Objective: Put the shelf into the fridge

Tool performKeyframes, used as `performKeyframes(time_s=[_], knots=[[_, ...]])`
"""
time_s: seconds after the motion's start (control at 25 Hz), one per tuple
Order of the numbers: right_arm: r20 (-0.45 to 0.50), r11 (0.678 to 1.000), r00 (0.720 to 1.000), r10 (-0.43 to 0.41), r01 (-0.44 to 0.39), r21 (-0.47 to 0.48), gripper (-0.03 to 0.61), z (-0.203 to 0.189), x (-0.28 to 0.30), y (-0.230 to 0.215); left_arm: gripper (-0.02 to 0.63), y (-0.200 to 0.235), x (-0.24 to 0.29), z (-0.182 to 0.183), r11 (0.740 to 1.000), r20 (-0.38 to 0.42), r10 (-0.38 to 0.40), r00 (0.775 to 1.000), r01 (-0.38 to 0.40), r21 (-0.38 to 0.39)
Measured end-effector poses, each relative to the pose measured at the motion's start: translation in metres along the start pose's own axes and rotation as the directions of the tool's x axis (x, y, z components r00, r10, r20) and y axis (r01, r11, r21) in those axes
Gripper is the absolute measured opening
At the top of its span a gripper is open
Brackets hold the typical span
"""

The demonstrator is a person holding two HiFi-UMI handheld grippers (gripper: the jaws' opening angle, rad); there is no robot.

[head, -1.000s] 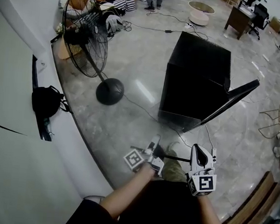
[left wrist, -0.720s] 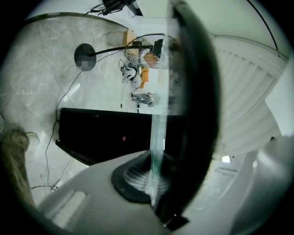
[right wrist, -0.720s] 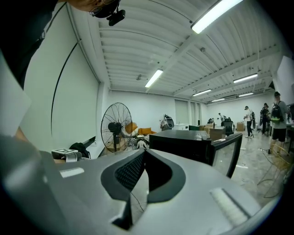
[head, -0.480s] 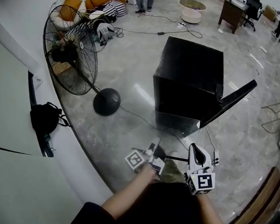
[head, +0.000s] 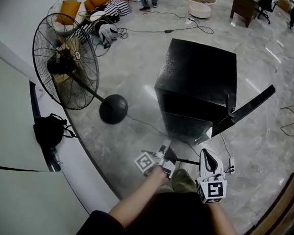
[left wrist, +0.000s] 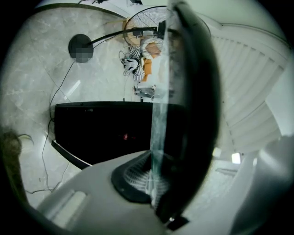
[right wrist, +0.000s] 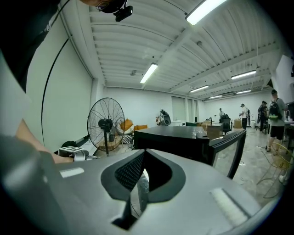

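In the head view, you hold the left gripper (head: 163, 154) and the right gripper (head: 208, 157) side by side in front of you. The shelf (head: 184, 160), a clear pane with a dark edge, spans between them. The black fridge (head: 198, 75) stands on the grey floor (head: 142, 53) just ahead, its door (head: 245, 108) swung open to your right. The shelf is outside the fridge, short of its opening. A standing fan (head: 65, 65) is to the left of the fridge, and a black bag (head: 48, 130) lies by the wall.

In the left gripper view, your left gripper (left wrist: 155, 183) has its jaws drawn nearly together on the shelf (left wrist: 160, 124). The pane's pale edge runs up from between the pads beside its dark rim. The fridge (left wrist: 101, 128) lies beyond, with the fan (left wrist: 142, 25) further off.

In the right gripper view, your right gripper (right wrist: 143, 176) also has its jaws narrowed onto the shelf (right wrist: 138, 199), whose thin glass edge sits between the ribbed pads. The fridge (right wrist: 174, 137) is ahead with its door (right wrist: 228, 147) open on the right. The fan (right wrist: 106, 123) stands to the left.
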State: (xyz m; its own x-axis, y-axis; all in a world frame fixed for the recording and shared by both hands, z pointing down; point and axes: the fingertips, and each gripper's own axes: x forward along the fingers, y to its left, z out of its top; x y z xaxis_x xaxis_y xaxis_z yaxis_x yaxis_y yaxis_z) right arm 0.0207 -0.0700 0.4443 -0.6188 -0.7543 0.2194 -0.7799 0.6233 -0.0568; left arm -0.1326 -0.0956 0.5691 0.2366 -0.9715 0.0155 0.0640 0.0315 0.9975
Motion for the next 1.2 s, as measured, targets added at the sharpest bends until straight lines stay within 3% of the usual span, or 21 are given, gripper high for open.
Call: performKeyframes(time_s=[0.72, 0.96, 1.2], knots=[[0.004, 0.992, 0.993, 0.120, -0.121, 0.040, 0.000, -0.001, 0.073, -0.053, 0.017, 0.044, 0.079, 0.001, 1.000, -0.075, -0.009, 0.997, 0.009, -0.005], [-0.037, 0.996, 0.995, 0.088, -0.087, 0.028, 0.000, -0.019, 0.088, -0.069, 0.018, 0.056, 0.094, 0.006, 1.000, -0.090, -0.015, 0.996, 0.014, -0.004], [-0.044, 1.000, 0.999, 0.027, -0.026, 0.011, 0.000, -0.012, 0.089, -0.074, 0.018, 0.062, 0.104, 0.014, 0.999, -0.083, -0.039, 0.996, 0.037, -0.018]])
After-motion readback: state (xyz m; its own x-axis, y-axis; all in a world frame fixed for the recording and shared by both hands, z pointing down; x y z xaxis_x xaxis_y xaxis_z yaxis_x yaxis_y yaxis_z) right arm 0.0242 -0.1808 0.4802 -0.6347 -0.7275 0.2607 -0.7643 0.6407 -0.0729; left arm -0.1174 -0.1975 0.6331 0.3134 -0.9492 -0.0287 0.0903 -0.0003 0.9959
